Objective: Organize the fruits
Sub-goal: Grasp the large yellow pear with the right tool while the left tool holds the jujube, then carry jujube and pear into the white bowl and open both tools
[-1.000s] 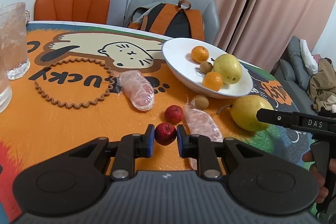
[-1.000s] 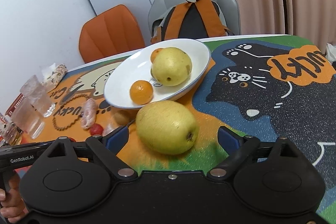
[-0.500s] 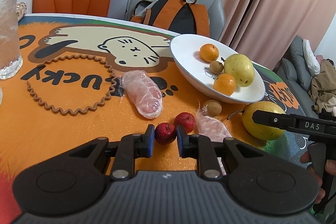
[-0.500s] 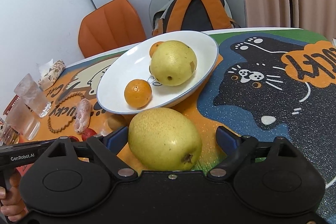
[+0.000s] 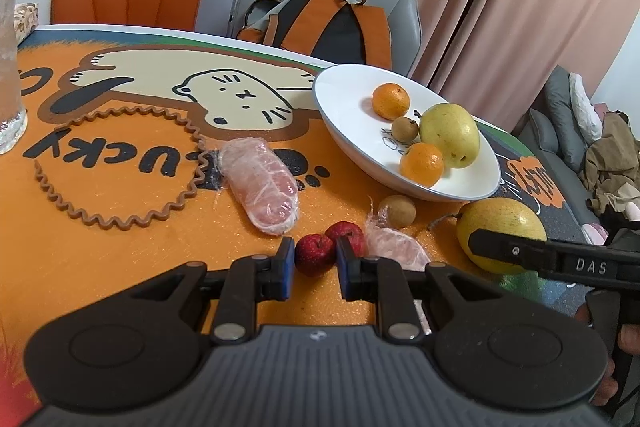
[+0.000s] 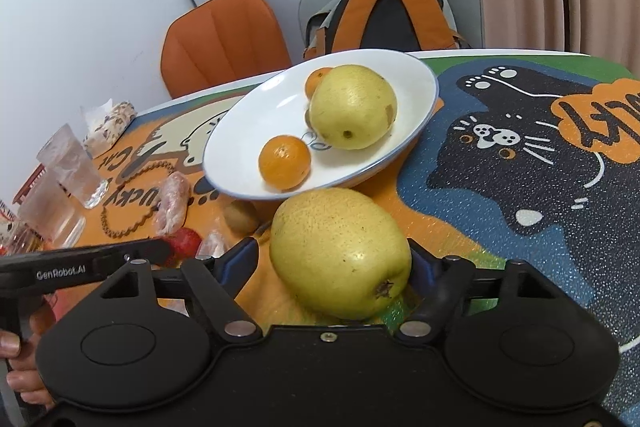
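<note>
Your left gripper [image 5: 313, 259] is clamped on a small red fruit [image 5: 314, 253] just above the orange mat, with a second red fruit [image 5: 347, 233] touching it at about 1 o'clock. Your right gripper [image 6: 332, 261] has just been closing around the big yellow pear [image 6: 340, 251]; its right pad looks against the skin, the left one still stands off. The white bowl [image 6: 224, 151] sits at 12 o'clock from that pear, holding another pear [image 6: 354, 107] and oranges.
</note>
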Demonstrator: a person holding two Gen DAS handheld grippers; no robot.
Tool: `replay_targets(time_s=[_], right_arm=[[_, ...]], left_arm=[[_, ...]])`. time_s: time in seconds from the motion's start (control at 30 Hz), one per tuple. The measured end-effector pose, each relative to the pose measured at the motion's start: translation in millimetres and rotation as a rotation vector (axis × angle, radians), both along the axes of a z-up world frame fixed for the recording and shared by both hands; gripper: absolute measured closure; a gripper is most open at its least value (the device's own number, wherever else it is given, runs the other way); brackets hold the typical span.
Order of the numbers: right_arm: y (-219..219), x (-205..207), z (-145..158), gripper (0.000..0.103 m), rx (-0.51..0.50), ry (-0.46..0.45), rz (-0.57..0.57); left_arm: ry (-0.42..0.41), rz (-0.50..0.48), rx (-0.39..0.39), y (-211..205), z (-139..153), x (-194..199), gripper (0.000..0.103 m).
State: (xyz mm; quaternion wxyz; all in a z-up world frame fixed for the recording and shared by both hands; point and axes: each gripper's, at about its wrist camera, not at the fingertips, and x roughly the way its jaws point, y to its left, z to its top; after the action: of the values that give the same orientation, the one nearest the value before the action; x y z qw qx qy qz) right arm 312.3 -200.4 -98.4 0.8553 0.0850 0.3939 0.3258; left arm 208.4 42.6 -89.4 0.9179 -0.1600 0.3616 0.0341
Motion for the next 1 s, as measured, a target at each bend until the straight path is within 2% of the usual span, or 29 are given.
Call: replay_targets(time_s=[0.1, 0.13, 0.43, 1.0], right_arm=[[-1, -5, 1, 0.038, -0.019, -0.014, -0.018], [-3, -6, 1, 0.039, -0.016, -0.009, -0.019], [-17, -24, 4, 0.039, -0.011, -0.002, -0.053], [-43, -42, 35, 0.040, 0.022, -0.084, -0.122]], left_arm=[[0.000, -0.003, 0.006, -3, 2, -1, 0.083], [-0.004, -0.004, 0.008, -4, 4, -2, 0.083], [-0.039, -0.019, 0.021, -15, 20, -15, 0.083], [-0.090, -0.041, 0.042, -28, 41, -23, 0.083]])
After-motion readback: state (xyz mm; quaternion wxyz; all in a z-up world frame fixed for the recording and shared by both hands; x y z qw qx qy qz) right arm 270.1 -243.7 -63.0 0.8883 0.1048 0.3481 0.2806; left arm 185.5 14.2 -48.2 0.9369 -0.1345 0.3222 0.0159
